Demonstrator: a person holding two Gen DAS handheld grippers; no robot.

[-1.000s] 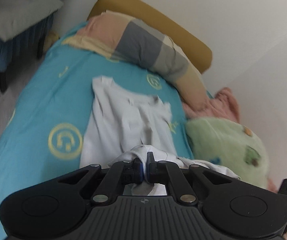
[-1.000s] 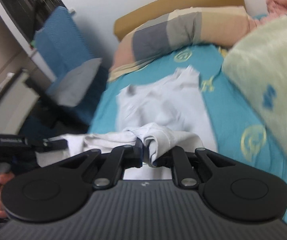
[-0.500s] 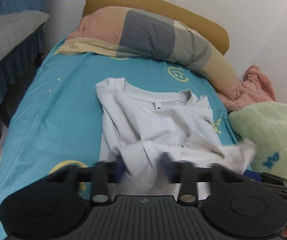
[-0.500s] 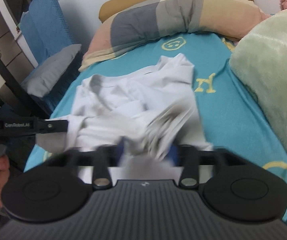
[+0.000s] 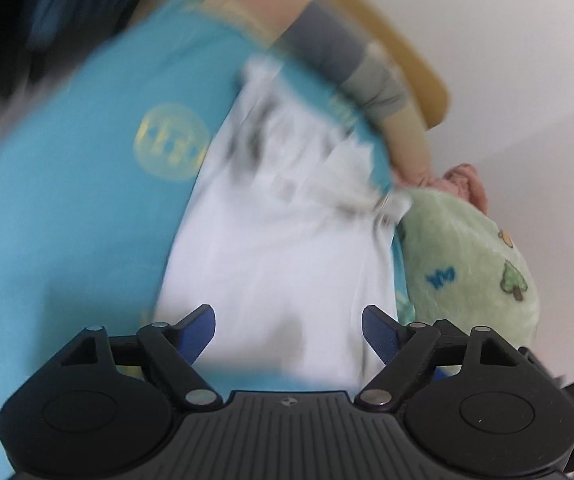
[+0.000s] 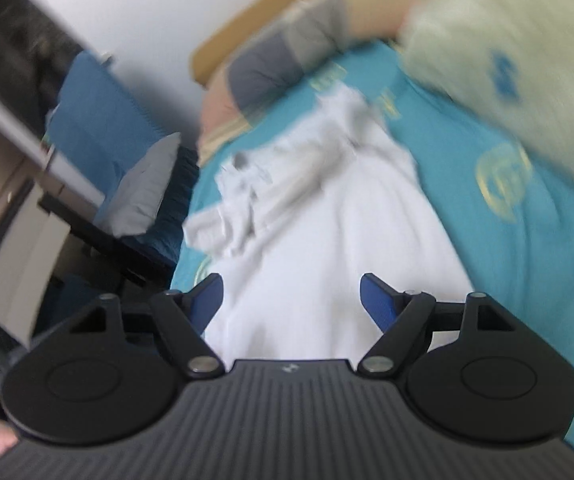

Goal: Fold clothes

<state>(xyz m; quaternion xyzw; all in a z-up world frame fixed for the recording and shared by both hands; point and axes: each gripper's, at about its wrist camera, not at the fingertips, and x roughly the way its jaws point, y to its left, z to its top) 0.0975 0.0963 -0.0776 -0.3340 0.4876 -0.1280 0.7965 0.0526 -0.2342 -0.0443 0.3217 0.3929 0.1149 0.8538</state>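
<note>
Fingers of the left gripper stand wide apart with nothing between them, and those of the right gripper are spread just as wide and just as empty. Ahead of both pairs the white shirt lies on the bed, its smooth lower part running straight out from between the fingers and its bunched sleeves and collar at the far end. Spread like this, with the grippers pulled clear above it, the garment seems laid out so that a fold can begin from a flat start. Both views are heavily smeared by motion, so how flat the far end really lies is hard to judge.

A second ago each gripper was clamped on a gathered lump of the shirt's hem; half a second ago the fingers were blurred in mid-opening; now the cloth is released and much of it has settled.

Beyond the shirt lies the striped pillow against the headboard. Right of the left gripper's fingers sits the green blanket.
</note>
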